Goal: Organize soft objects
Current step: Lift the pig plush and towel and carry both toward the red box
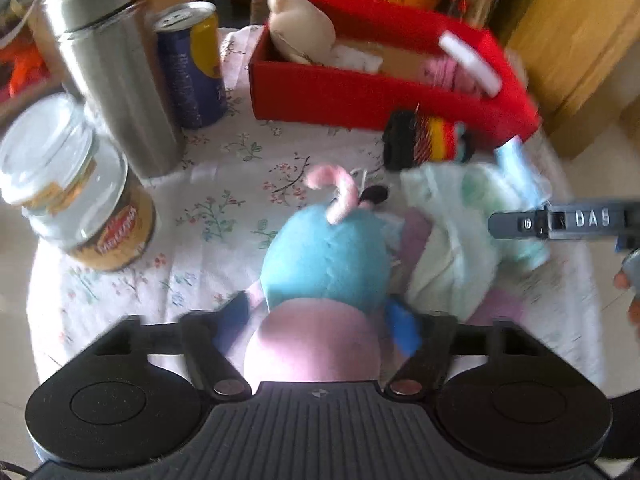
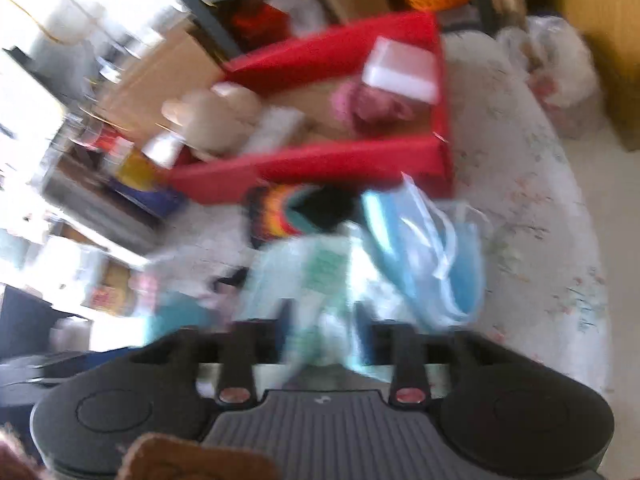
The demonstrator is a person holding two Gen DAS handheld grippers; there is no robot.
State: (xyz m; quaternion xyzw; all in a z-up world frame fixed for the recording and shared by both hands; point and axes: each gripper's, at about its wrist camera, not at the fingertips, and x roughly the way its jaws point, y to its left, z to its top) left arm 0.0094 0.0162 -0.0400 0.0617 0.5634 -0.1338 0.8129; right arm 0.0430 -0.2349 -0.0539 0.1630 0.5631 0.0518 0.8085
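Note:
My left gripper [image 1: 320,316] is shut on a blue and pink plush toy [image 1: 324,264] just above the floral tablecloth [image 1: 224,200]. My right gripper [image 2: 322,320] is shut on a pale green and white soft packet [image 2: 320,272]; the packet also shows in the left wrist view [image 1: 452,232]. A blue face mask [image 2: 432,256] lies beside the packet. A rainbow-striped soft item [image 1: 428,140] lies by the red box [image 1: 360,96]. The box holds a beige plush [image 1: 300,24], a pink soft item [image 2: 372,108] and a white block [image 2: 400,68].
A steel flask [image 1: 116,80], a blue and yellow can [image 1: 192,64] and a glass jar [image 1: 76,192] stand at the table's left. Wooden furniture [image 1: 576,40] and cluttered shelves stand behind. A white plastic bag [image 2: 560,64] lies off the table's right edge. The right wrist view is motion-blurred.

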